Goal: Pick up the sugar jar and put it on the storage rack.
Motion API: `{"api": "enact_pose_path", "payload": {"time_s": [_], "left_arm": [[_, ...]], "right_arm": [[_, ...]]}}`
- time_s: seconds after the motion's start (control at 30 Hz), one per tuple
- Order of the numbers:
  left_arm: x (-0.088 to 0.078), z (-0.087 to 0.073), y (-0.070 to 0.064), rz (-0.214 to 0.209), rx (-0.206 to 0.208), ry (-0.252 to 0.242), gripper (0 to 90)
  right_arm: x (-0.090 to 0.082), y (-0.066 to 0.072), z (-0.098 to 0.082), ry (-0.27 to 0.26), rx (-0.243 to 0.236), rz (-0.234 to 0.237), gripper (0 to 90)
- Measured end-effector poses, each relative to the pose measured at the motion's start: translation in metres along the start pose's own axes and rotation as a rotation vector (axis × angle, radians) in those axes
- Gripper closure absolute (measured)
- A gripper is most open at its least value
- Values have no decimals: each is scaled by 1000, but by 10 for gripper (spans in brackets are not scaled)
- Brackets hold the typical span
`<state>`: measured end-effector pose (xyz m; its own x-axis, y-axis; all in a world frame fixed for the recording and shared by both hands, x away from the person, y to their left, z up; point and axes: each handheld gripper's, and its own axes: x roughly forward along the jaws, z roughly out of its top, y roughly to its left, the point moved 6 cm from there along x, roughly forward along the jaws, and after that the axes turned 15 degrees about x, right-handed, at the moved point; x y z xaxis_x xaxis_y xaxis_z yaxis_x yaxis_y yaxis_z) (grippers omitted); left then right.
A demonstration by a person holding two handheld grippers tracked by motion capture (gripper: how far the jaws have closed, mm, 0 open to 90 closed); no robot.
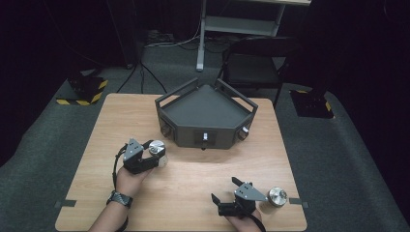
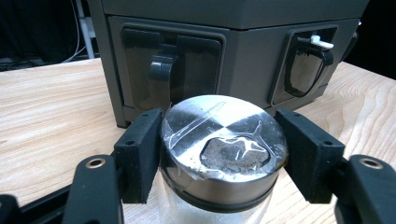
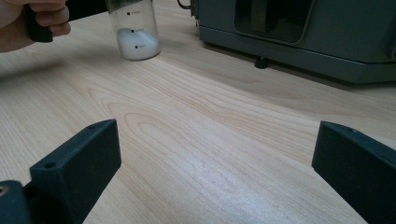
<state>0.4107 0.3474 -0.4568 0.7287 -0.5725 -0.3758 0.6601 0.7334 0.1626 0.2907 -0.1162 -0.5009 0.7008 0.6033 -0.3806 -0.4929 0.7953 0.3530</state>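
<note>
A clear jar with a round metal lid stands on the wooden table, left of centre. My left gripper is shut on it, one black pad pressing each side just below the lid. The right gripper view shows white powder in the bottom of this jar. A second metal-lidded jar stands by the table's front right corner. My right gripper lies next to it and points left, open, with only bare wood between its jaws.
A dark grey angular box with raised rails sits at the table's back centre, with handles and a white-tipped latch on its front faces. Behind the table are a chair and a shelf leg.
</note>
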Motion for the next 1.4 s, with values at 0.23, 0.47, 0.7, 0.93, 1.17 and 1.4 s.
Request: {"api": "enact_pose_path", "payload": {"time_s": [0.23,0.47,0.7,0.93,1.17,1.4], "left_arm": [[-1,0,3,-9,-23,0,347],[-2,1,4,-8,-35,-8,346],[-8,13,5,-19,-31,-33,346],[-13,29,3,-25,-9,-50,346],[-16,46,3,-40,8,-69,346],[-17,63,5,-50,2,-83,346]], "right_arm": [[0,0,0,-1,3,1,8],[0,-1,0,0,5,2,8],[0,-1,0,0,5,2,8],[0,-1,0,1,7,3,8],[0,-1,0,2,8,4,8],[0,-2,0,1,10,6,8]]}}
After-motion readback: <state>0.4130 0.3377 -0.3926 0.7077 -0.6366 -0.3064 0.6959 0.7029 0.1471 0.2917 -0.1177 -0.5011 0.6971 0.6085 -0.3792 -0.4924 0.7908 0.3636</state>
